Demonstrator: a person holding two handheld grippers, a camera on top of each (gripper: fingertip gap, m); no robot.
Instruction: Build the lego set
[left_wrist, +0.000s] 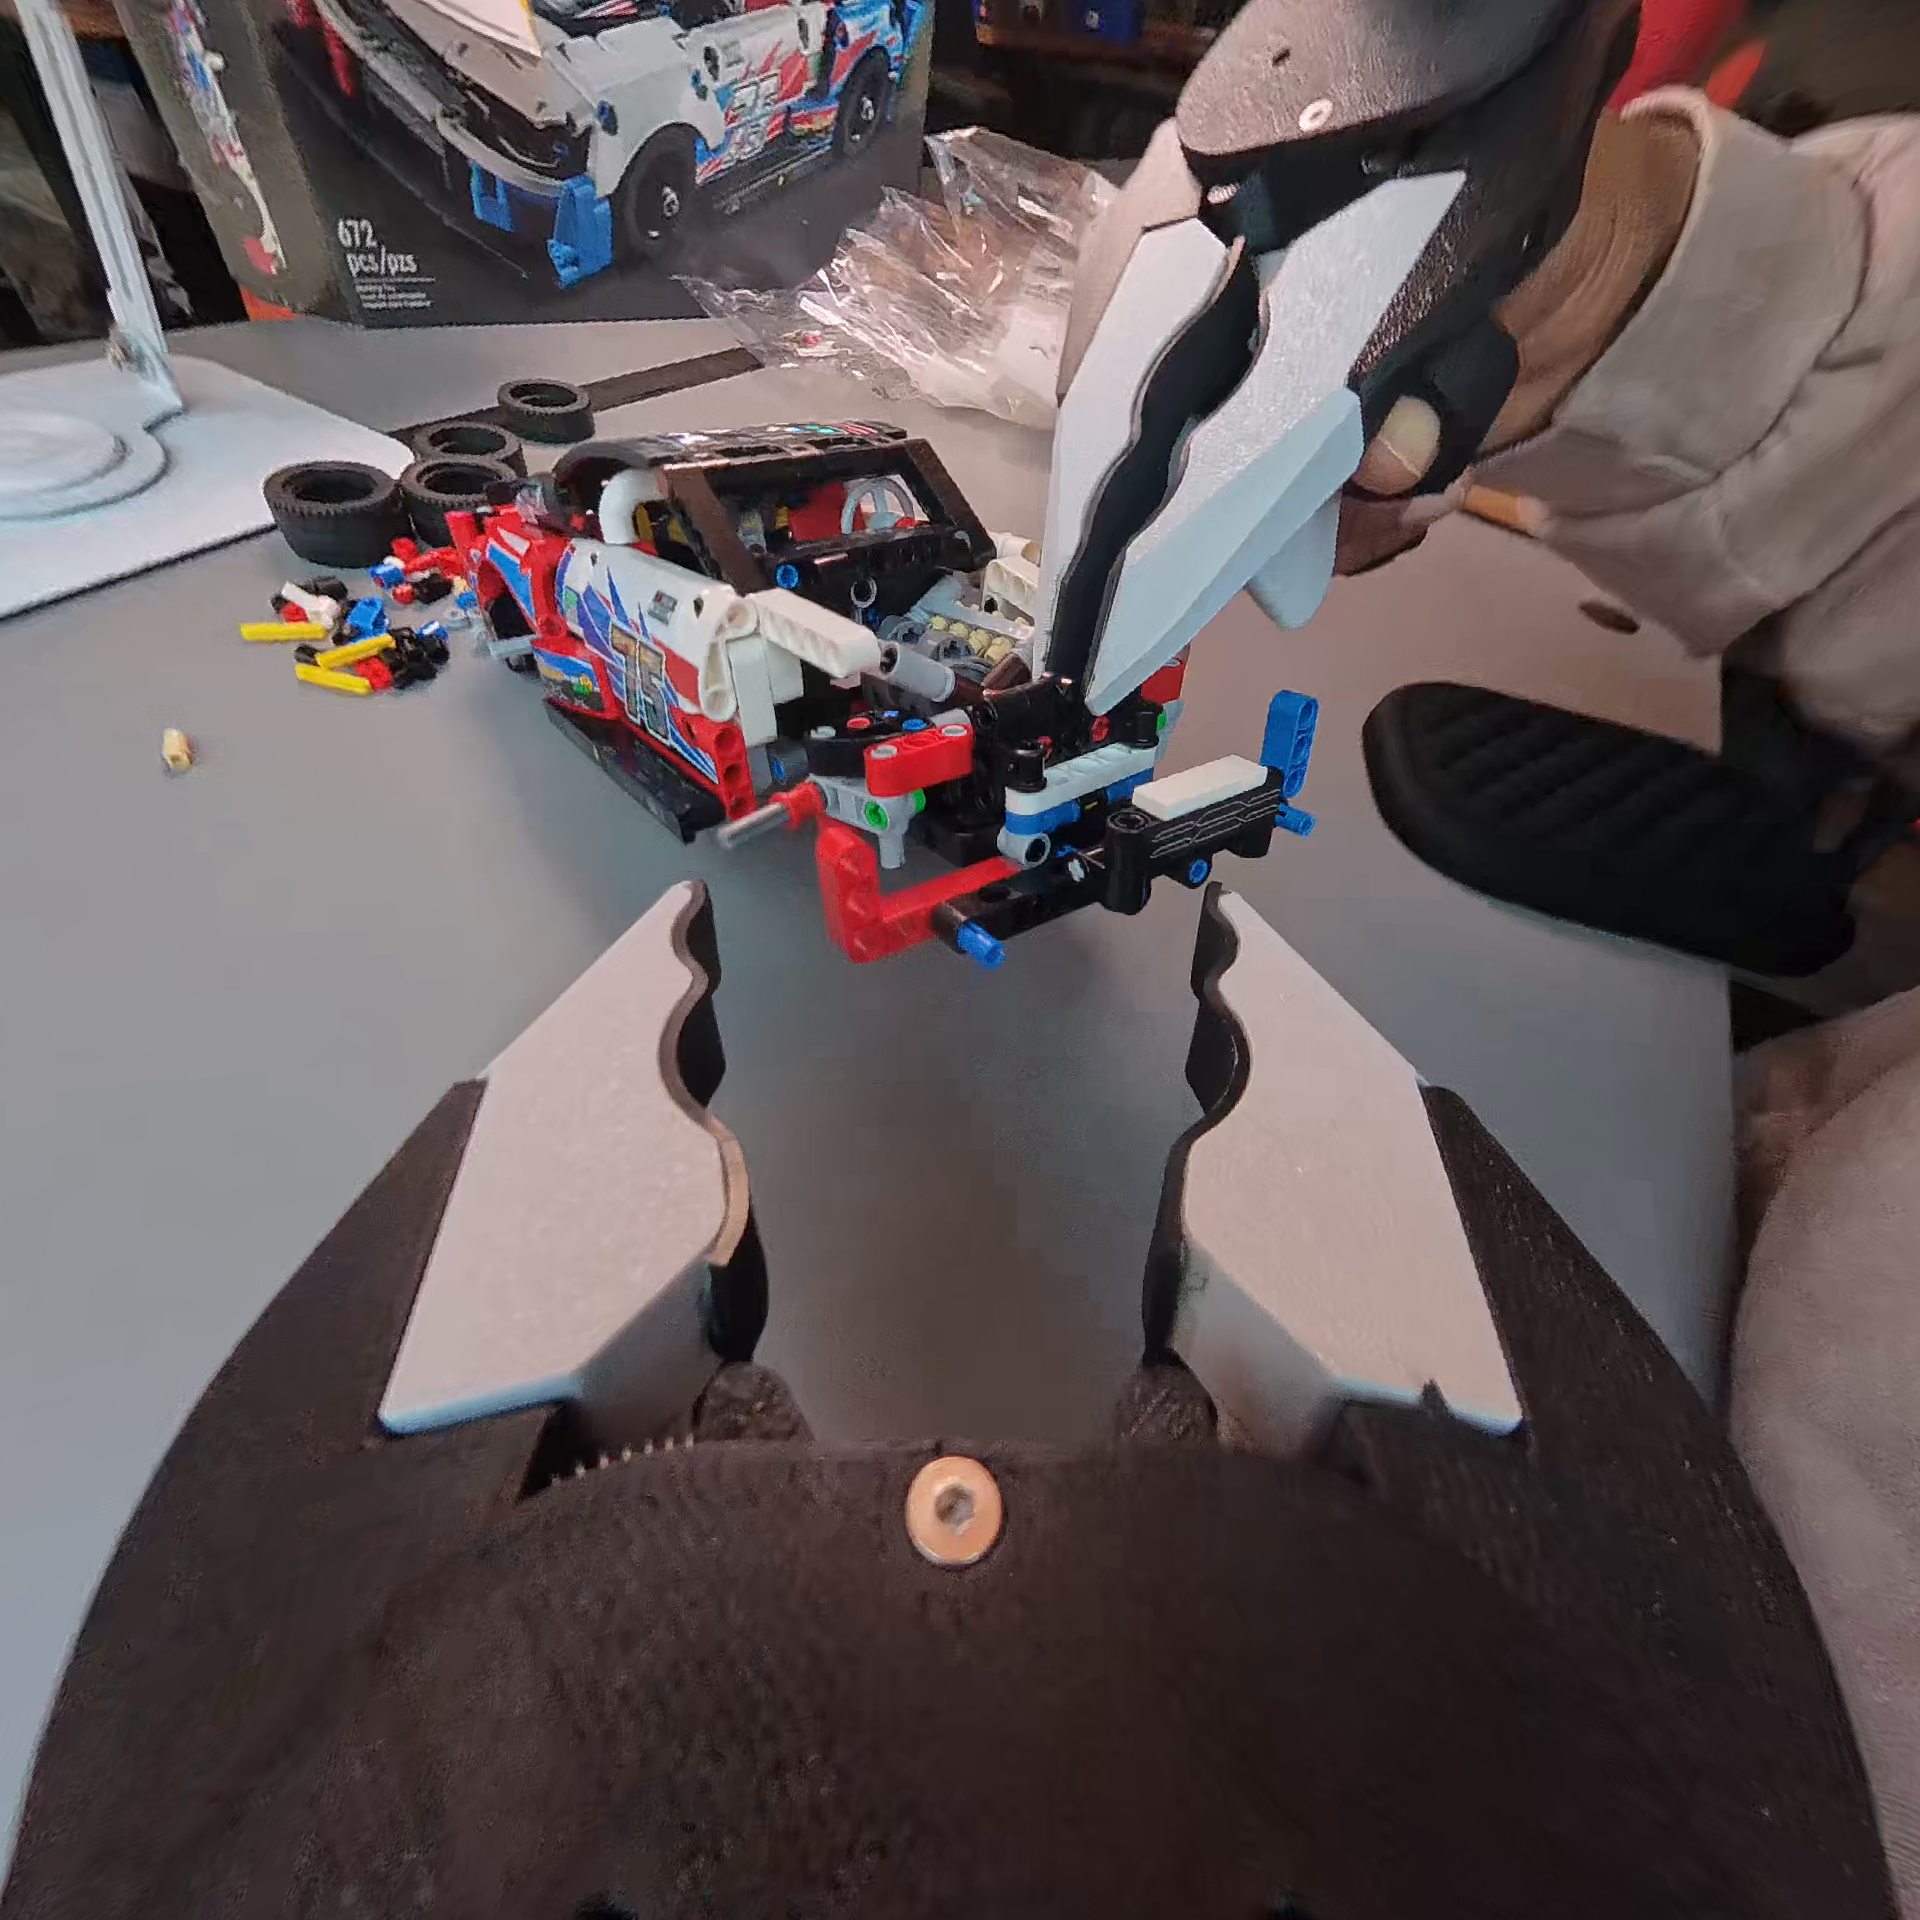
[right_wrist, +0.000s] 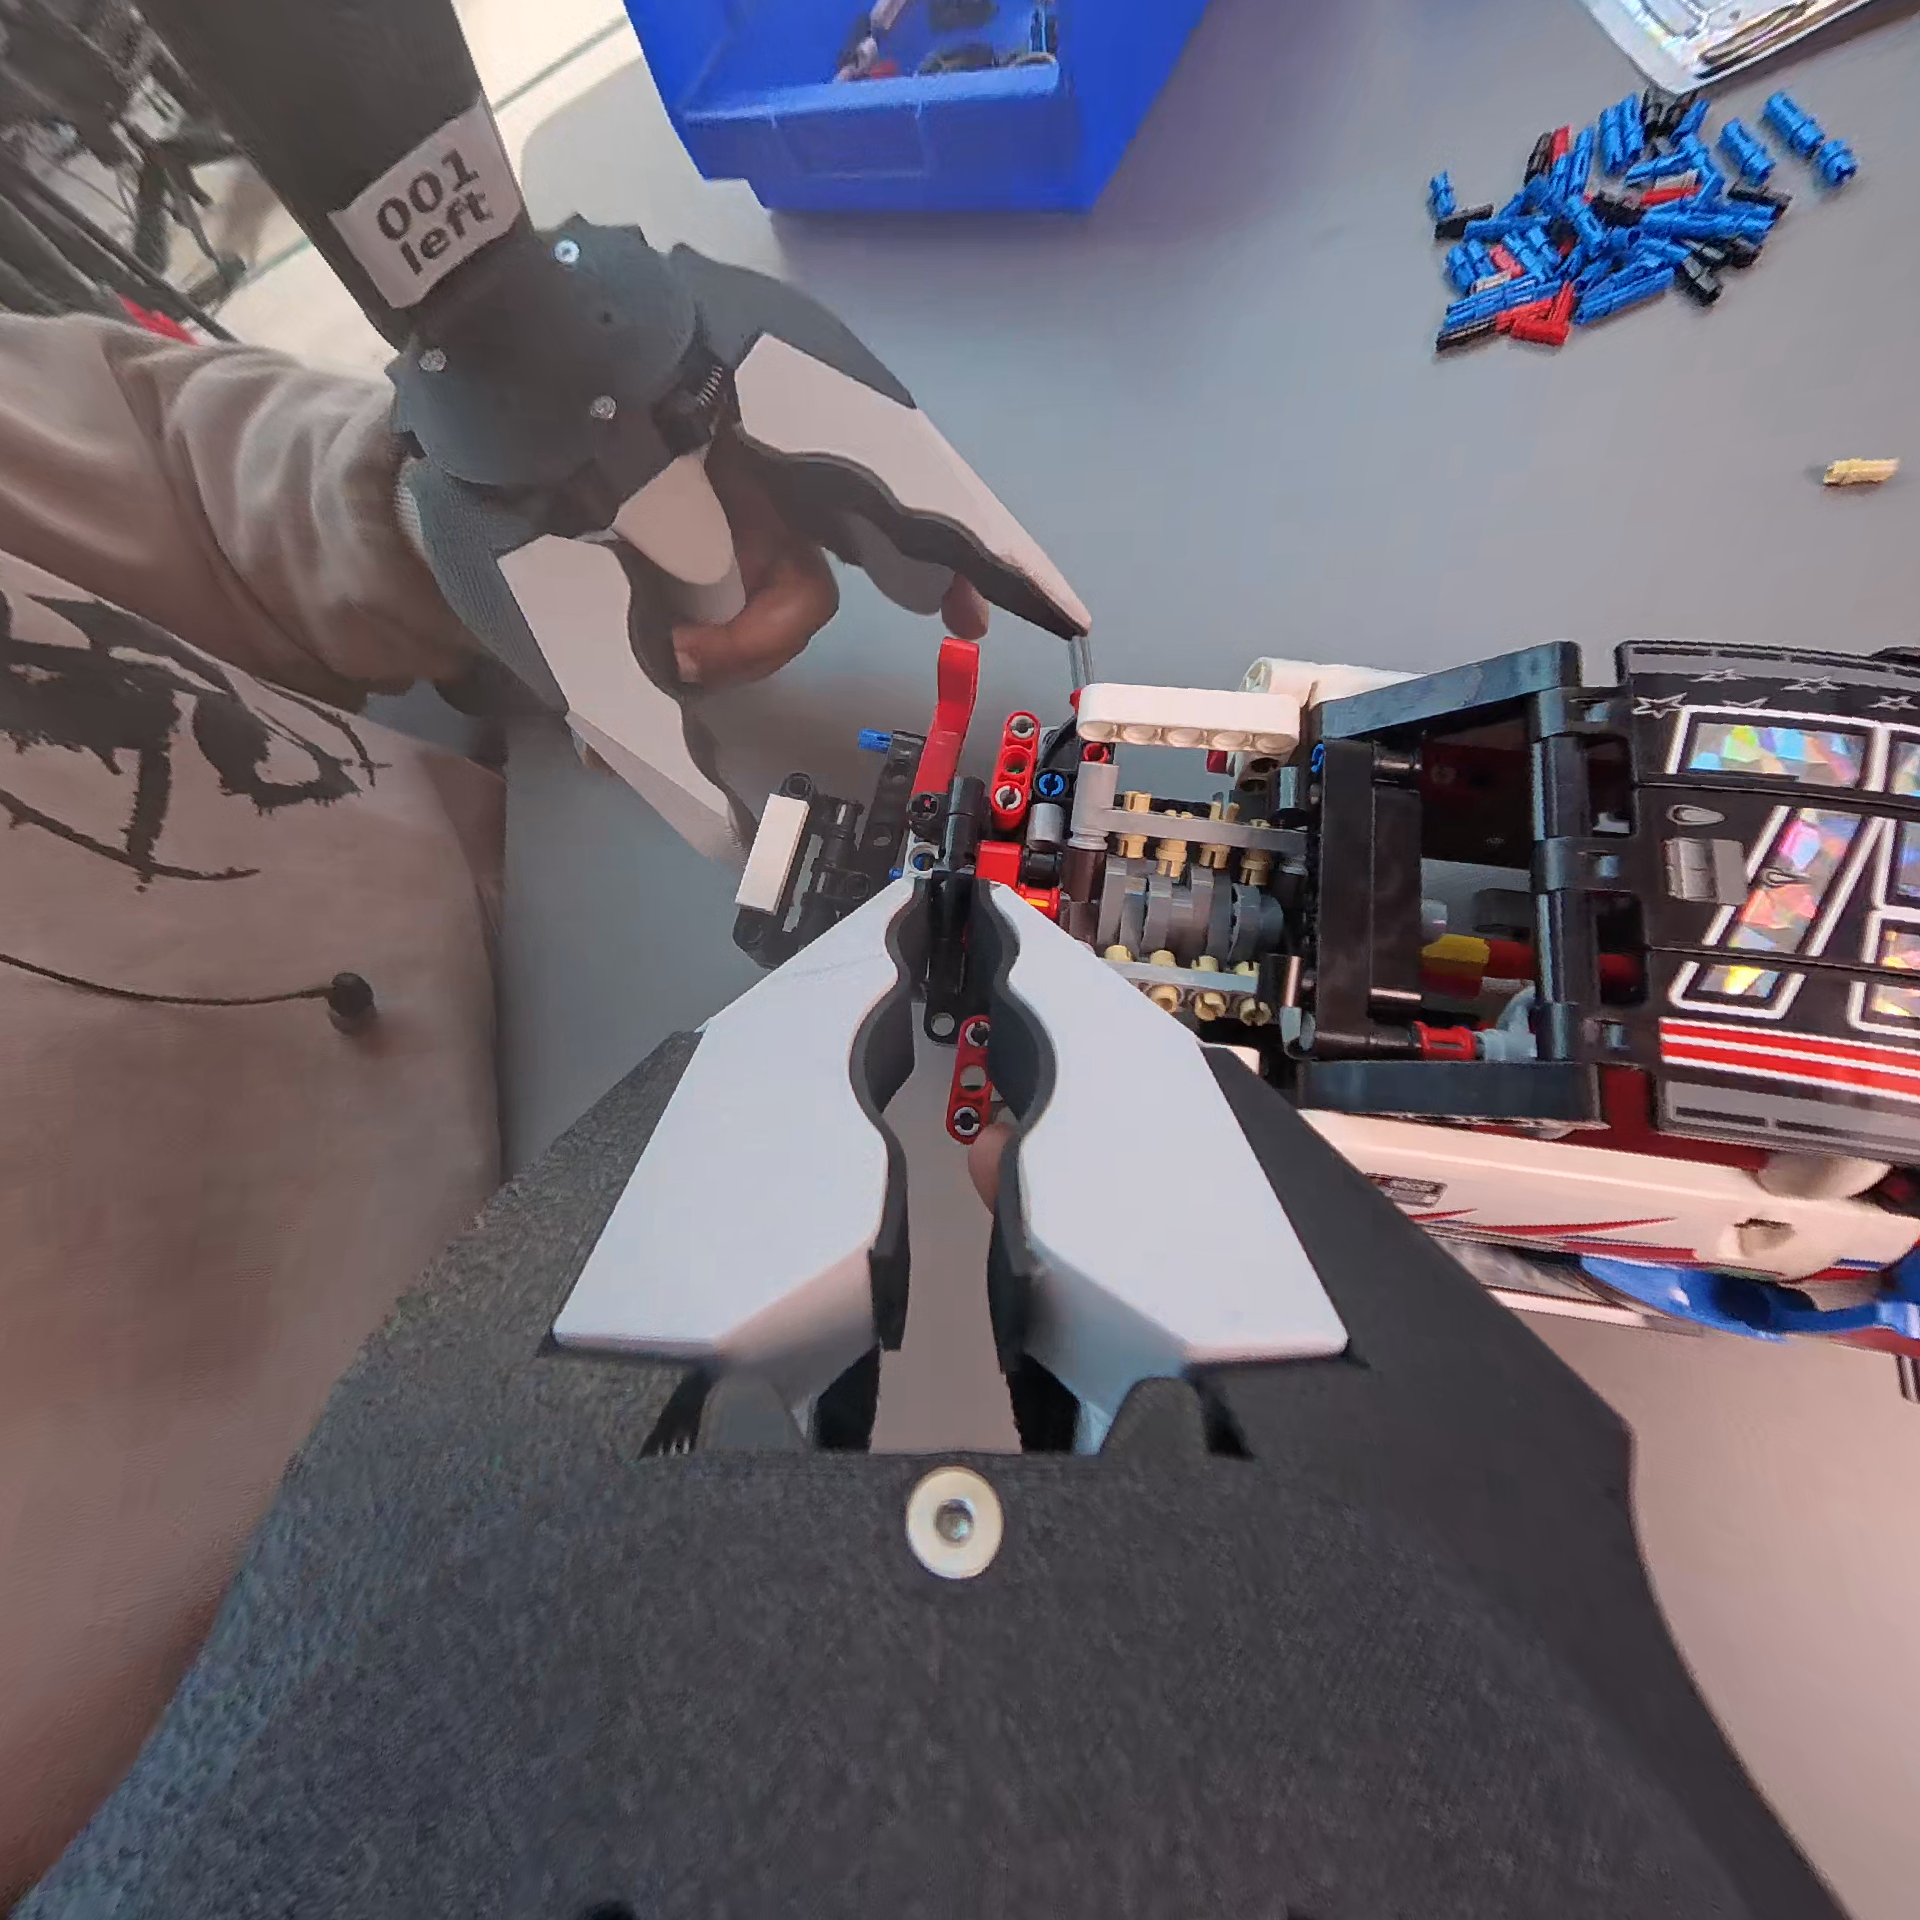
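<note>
Right claw closed on the front of a part-built lego car; left claw held wide apart just short of it.

The lego car (left_wrist: 790, 644) is seen lying on the grey surface (left_wrist: 364, 987), its open front frame directly ahead of the left claw (left_wrist: 951, 904), whose fingers are spread wide with nothing between them. The right claw (right_wrist: 951, 883) is pressed nearly together on a black piece (right_wrist: 951, 935) at the car's front end, with a red beam (right_wrist: 971, 1075) seen in the gap behind the tips. Four black tyres (left_wrist: 426, 478) and a scatter of small loose pieces (left_wrist: 353, 634) are noted beyond the left claw, to its left. A pile of blue pins (right_wrist: 1621, 229) and a blue bin (right_wrist: 894, 114) are noted far ahead of the right claw. The set's box (left_wrist: 561, 156) is stood behind the car.
</note>
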